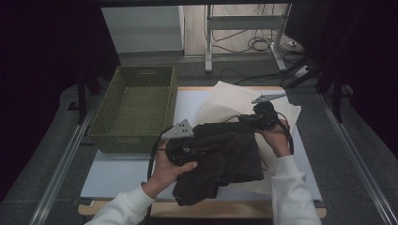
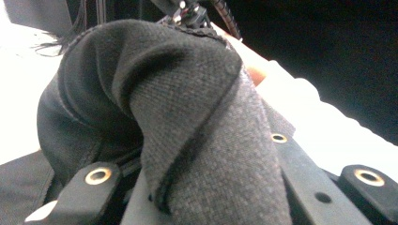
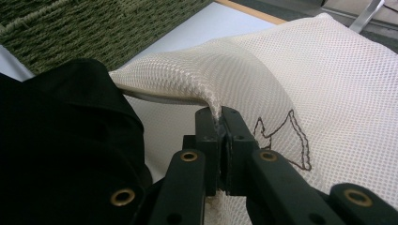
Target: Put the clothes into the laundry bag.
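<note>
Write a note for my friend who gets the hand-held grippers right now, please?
Left hand-held gripper: shut on the dark garment, holding it bunched above the table.
Right hand-held gripper: shut on the edge of the cream mesh bag, lifting it.
Green basket: sits at the table's far left, nothing inside.
Done: both pieces gripped.
Left, probably: feed the garment into the bag. The bag's opening can't be made out, so check it first.

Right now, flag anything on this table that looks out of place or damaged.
Nothing stands out. The dark garment is bunched in the left gripper, the right gripper pinches the cream mesh bag, and the green basket sits upright.
</note>
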